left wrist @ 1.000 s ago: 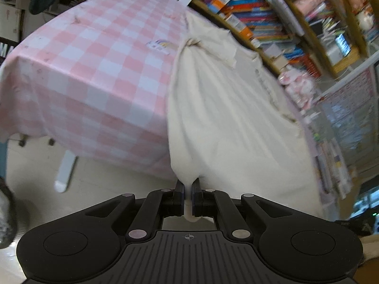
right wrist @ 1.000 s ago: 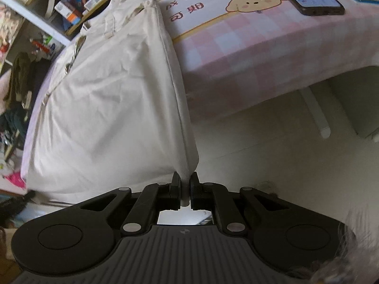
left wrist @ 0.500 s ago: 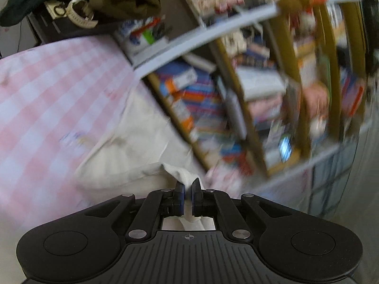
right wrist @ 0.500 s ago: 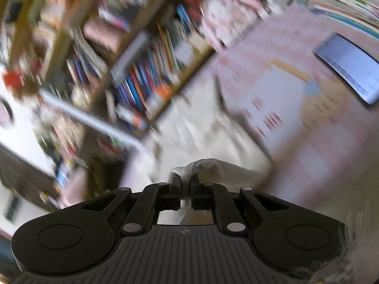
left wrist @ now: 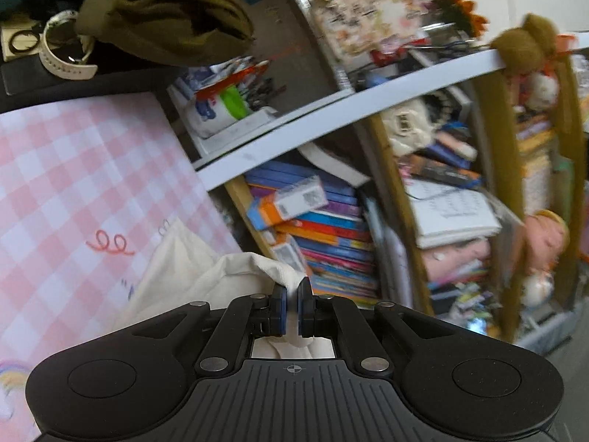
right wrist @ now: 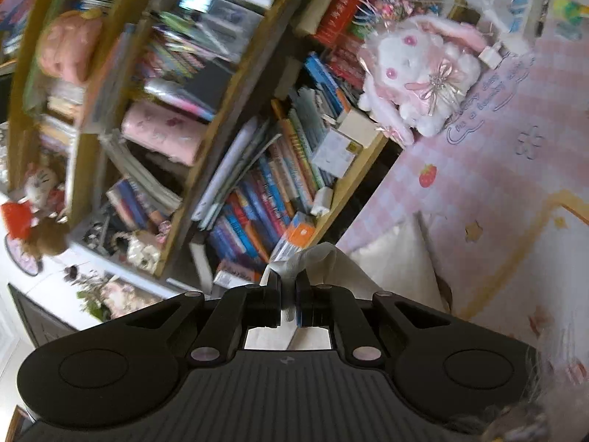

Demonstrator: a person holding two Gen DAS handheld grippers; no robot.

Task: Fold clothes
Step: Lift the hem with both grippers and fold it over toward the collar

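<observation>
While both tools [left wrist: 291, 307] [right wrist: 288, 304] pinch the cream garment [left wrist: 206, 276], crowded bookshelves [right wrist: 257, 191] stand just beyond.

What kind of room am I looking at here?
Most likely a lived-in bedroom or study at home: a crowded bookshelf packed with books, a white plush rabbit, and a table under a pink checked tablecloth.

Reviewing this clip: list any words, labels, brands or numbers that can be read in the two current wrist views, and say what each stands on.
None can be read for certain.
Cursive writing on the pink tablecloth, beside the plush rabbit: too small and curved to read.
Book spines on the shelf: blurred.
Orange and white box, label with a code: too small.
Red squiggle on the tablecloth in the left view: a drawing, not text.
</observation>
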